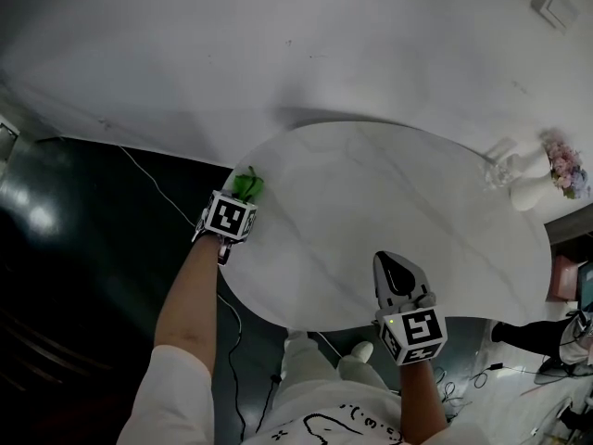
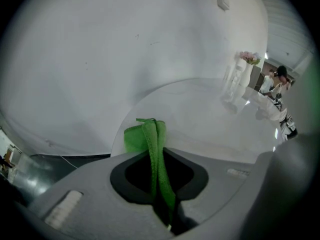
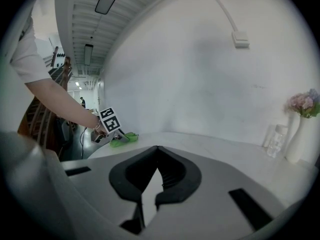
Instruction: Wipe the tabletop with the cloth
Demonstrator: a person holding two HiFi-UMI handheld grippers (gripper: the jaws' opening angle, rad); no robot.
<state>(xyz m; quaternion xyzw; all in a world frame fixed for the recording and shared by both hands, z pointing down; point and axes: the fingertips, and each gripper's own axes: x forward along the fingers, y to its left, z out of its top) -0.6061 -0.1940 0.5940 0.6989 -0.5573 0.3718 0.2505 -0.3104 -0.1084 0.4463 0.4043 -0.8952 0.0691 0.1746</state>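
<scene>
Left gripper (image 1: pixel 242 196): I have it clenched on a folded strip of the green cloth (image 2: pixel 150 140), which stands up between the jaws.
Cloth position: at the far left rim of the tabletop (image 1: pixel 371 202); I cannot tell whether it presses on the surface.
Right gripper (image 1: pixel 397 274): jaws together with nothing between them, held over the near edge, well apart from the cloth.
Slip risk: only a narrow fold is pinched, so I judge that drag across the marble could pull it free.
Scrape risk: little cloth sticks out past the jaws; tilting too low could put hard plastic on the top.
Edge risk: starting this close to the rim, a stroke outward would leave the table.
Far-side risk: the vase (image 1: pixel 530 189) with flowers stands at the right; a long sweep could tip it.
</scene>
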